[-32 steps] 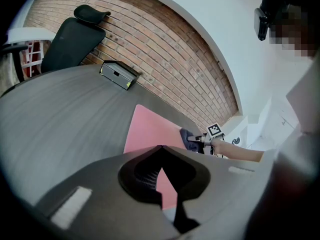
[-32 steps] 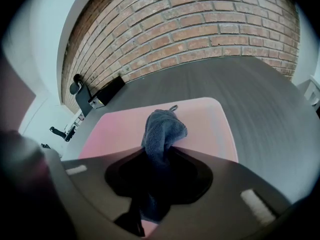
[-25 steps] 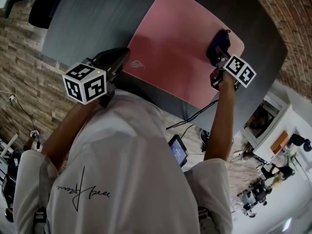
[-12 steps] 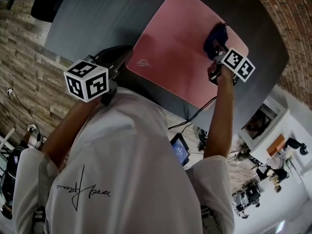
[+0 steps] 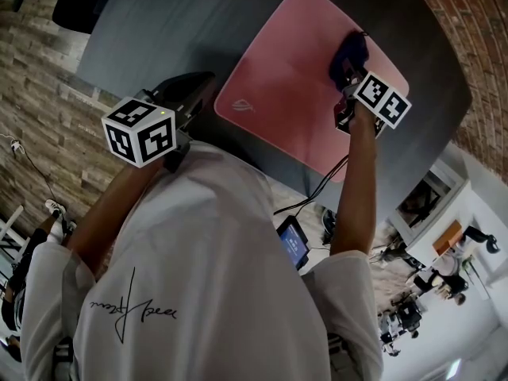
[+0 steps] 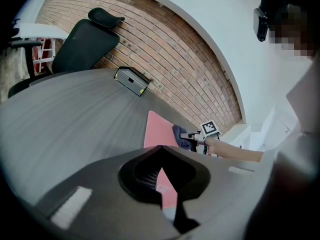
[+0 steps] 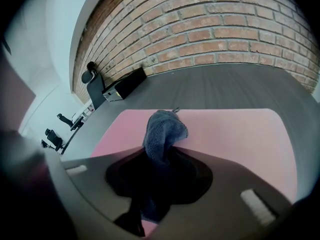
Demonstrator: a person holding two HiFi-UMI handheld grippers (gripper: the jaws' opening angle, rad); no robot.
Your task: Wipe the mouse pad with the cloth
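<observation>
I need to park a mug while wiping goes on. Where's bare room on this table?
The grey table is bare left of the mouse pad, out toward the black box. Crowded: the pad's far right corner, where the right gripper holds the cloth, and its near corner by the left gripper.

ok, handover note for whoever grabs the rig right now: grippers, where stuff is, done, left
Right hand-held gripper: shut on the cloth, a bunched dark blue towel pressed onto the pink mouse pad near its far right corner.
Left hand-held gripper: jaws together, holding nothing, at the pad's near left corner by the logo. Cannot tell if it touches the pad.
The pad lies flat on the grey table.
Done: cloth gripped and on the pad. How much has been wiped cannot be read from the surface.
Left: probably sweep the cloth over the middle and left of the pad.
</observation>
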